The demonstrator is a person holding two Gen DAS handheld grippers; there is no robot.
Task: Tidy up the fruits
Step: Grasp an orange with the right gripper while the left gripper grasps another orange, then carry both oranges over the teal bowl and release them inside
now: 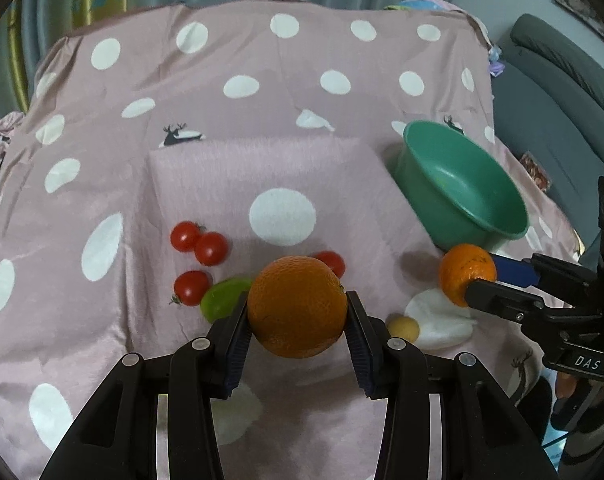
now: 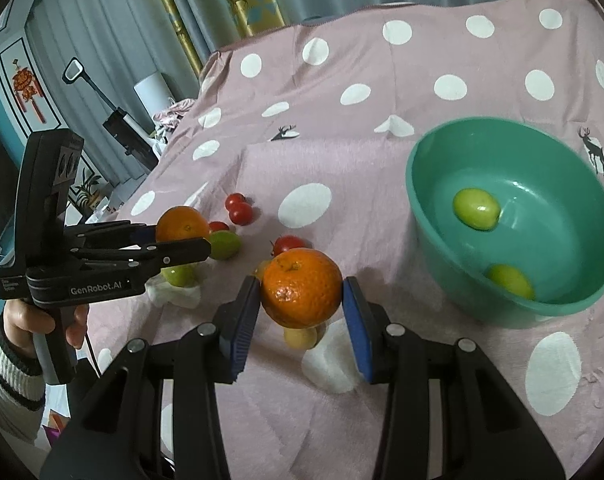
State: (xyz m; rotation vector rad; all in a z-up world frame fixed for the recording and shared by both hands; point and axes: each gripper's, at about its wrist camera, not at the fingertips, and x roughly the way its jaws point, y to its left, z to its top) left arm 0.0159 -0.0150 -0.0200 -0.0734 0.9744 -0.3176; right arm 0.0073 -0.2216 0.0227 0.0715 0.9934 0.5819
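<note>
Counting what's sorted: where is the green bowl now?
In the right wrist view the green bowl sits on the dotted cloth, right of the held orange.

A home, a lived-in room: polka-dot cloth (image 1: 230,184) over the table, grey curtains (image 2: 102,52), a red knot charm (image 2: 26,88) on the cabinet door, a sofa (image 1: 557,92) alongside.

Pink cloth (image 1: 222,112) with white dots; green bowl (image 2: 573,216) right of the tongs; red tomatoes (image 1: 200,242) left; orange fruit (image 1: 298,306) between blue pads (image 2: 357,332).
</note>
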